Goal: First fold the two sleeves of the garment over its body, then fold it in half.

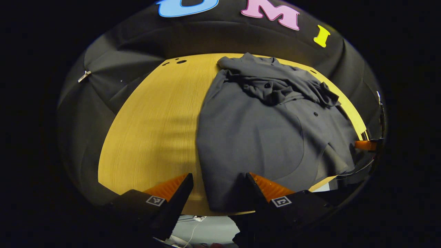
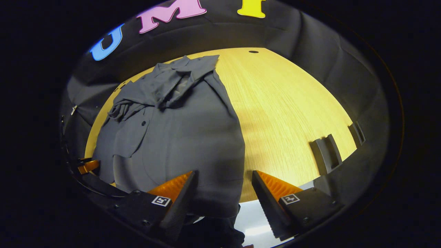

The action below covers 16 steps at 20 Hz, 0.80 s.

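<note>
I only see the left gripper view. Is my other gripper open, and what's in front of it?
Observer: Yes, the right gripper is open, and the shirt's near right edge shows between its fingers.
Operator: What's on the table past that edge?
Observer: Bare table, with two dark slotted brackets at its right rim.
Operator: Anything else over there?
Observer: A small round hole near the table's far rim.

Gaping claw [image 1: 216, 187] above shirt hem [image 1: 224, 203]
</note>
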Each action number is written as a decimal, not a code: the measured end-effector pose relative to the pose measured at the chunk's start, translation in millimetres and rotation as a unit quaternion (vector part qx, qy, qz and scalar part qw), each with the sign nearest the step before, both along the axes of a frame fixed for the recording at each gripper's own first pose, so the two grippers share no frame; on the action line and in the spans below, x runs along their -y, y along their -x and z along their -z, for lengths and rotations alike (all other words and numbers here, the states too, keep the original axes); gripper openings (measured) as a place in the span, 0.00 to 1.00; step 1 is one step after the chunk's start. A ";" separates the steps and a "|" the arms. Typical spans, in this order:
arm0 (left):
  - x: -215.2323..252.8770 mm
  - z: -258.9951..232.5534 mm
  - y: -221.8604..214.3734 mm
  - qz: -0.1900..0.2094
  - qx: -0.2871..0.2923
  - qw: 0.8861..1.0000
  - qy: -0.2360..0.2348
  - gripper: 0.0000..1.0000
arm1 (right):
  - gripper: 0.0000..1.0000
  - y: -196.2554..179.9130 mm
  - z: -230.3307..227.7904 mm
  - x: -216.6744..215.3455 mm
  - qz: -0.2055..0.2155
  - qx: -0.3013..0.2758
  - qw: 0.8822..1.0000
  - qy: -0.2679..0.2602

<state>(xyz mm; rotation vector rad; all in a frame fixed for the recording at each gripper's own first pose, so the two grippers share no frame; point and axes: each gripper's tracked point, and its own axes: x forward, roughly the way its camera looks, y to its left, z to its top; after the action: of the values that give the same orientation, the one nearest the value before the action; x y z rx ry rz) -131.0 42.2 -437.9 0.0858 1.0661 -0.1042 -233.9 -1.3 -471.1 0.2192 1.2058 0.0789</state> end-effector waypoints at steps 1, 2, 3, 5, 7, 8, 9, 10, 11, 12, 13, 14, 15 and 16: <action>1.5 1.4 -2.8 0.001 0.003 1.000 0.002 0.96 | 0.99 -2.2 -0.8 0.3 -0.007 0.002 1.000 0.005; 1.6 3.7 0.8 0.001 -0.008 1.000 0.004 0.97 | 0.98 -5.7 1.1 -3.4 -0.016 0.004 1.000 0.015; 0.4 2.2 -0.5 -0.006 -0.007 1.000 0.007 0.96 | 0.98 -4.8 3.5 -2.9 -0.029 0.004 0.999 0.030; 7.9 2.2 -0.2 -0.011 -0.011 1.000 0.012 0.97 | 0.84 1.0 2.5 -14.8 -0.063 0.019 0.998 0.018; 32.6 1.2 -4.7 0.043 0.002 0.999 0.019 0.53 | 0.45 -3.1 -0.6 -33.7 -0.093 0.023 0.995 -0.003; 34.5 1.2 -5.1 0.040 -0.003 0.999 0.012 0.31 | 0.25 -3.9 4.2 -33.9 -0.100 0.017 0.995 -0.006; 31.5 -2.3 -8.5 0.037 -0.004 0.999 0.010 0.08 | 0.06 -3.1 1.4 -32.3 -0.092 0.007 0.996 -0.014; 32.7 0.9 -12.6 0.032 -0.007 0.999 0.013 0.06 | 0.06 -4.7 -1.1 -34.7 -0.076 0.001 0.997 -0.031; 33.1 -7.7 -16.7 0.029 0.001 0.999 0.019 0.06 | 0.06 -11.4 -10.4 -36.7 -0.062 0.011 0.997 -0.044; 34.4 -22.0 -21.9 0.031 0.016 0.999 0.027 0.06 | 0.05 -20.4 -23.3 -32.8 -0.053 0.027 0.997 -0.050; 33.5 -36.8 -27.2 0.031 0.030 0.999 0.028 0.06 | 0.05 -30.1 -37.0 -32.3 -0.047 0.046 0.996 -0.060; 33.3 -50.5 -32.9 0.030 0.041 0.998 0.033 0.06 | 0.06 -42.5 -51.8 -32.6 -0.040 0.067 0.994 -0.070; 36.5 -68.6 -41.6 0.027 0.056 0.997 0.045 0.06 | 0.05 -55.5 -67.4 -32.5 -0.035 0.088 0.992 -0.081; 39.0 -84.2 -50.9 0.023 0.071 0.996 0.053 0.06 | 0.05 -68.5 -82.5 -29.8 -0.029 0.108 0.990 -0.086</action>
<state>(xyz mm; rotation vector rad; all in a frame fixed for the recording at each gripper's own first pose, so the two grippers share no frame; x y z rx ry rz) -80.1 3.1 -353.7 0.0215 0.9159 -0.1928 -165.4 28.5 -388.6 0.3183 0.9895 0.2511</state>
